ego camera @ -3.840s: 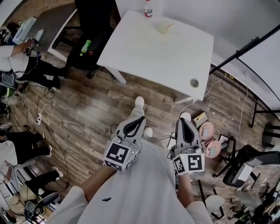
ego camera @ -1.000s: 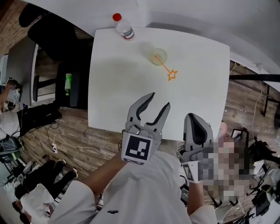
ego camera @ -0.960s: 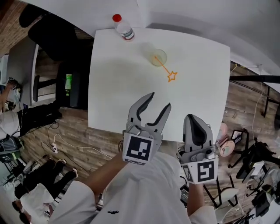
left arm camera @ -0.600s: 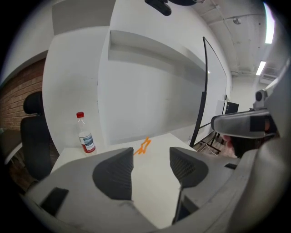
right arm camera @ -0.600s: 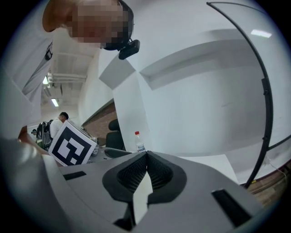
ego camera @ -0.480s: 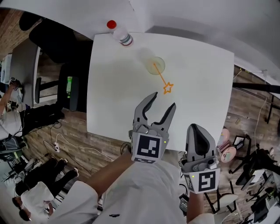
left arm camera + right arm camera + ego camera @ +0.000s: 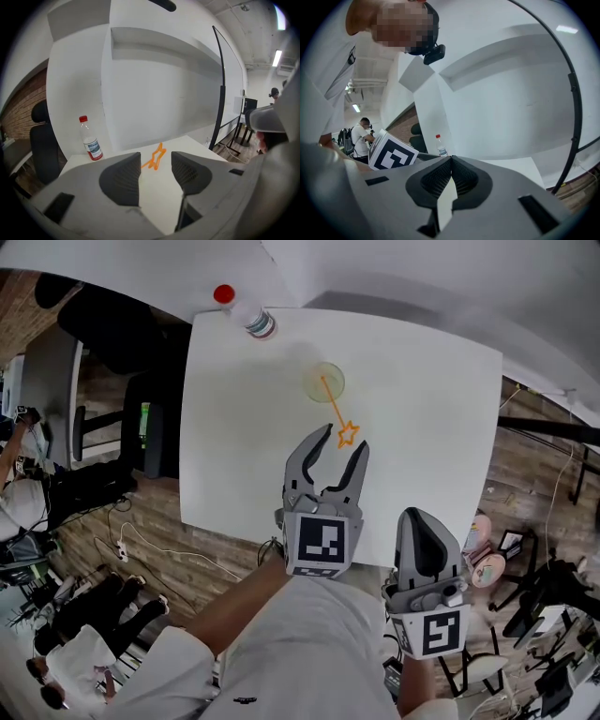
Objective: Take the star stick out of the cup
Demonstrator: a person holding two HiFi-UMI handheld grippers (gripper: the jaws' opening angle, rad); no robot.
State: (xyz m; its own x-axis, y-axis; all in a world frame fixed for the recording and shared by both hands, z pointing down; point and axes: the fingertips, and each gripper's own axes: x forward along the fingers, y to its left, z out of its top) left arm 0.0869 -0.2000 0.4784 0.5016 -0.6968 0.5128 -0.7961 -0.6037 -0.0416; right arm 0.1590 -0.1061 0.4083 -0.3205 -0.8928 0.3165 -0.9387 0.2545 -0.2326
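An orange star stick [image 7: 348, 435] leans out of a clear cup [image 7: 323, 381] on the white table [image 7: 244, 446], its star end toward me. My left gripper [image 7: 342, 442] hovers over the table with its fingertips on either side of the star. Its jaws are closing, and the pads do not touch the star. In the left gripper view the star [image 7: 157, 155] shows just beyond the gap of the left gripper [image 7: 156, 165]; the cup is hidden there. My right gripper [image 7: 419, 517] hangs by the table's near edge, shut and empty, as the right gripper view confirms [image 7: 451, 162].
A plastic bottle with a red cap [image 7: 242, 309] stands at the table's far left corner. A black office chair [image 7: 122, 329] sits left of the table. People [image 7: 28, 512] and cables are on the wooden floor at left, a black stand [image 7: 553, 427] at right.
I have come up to the table. The left gripper has moved forward until its tips flank the star, and its jaws stand narrower than half a second ago. The right gripper stays shut near my body.
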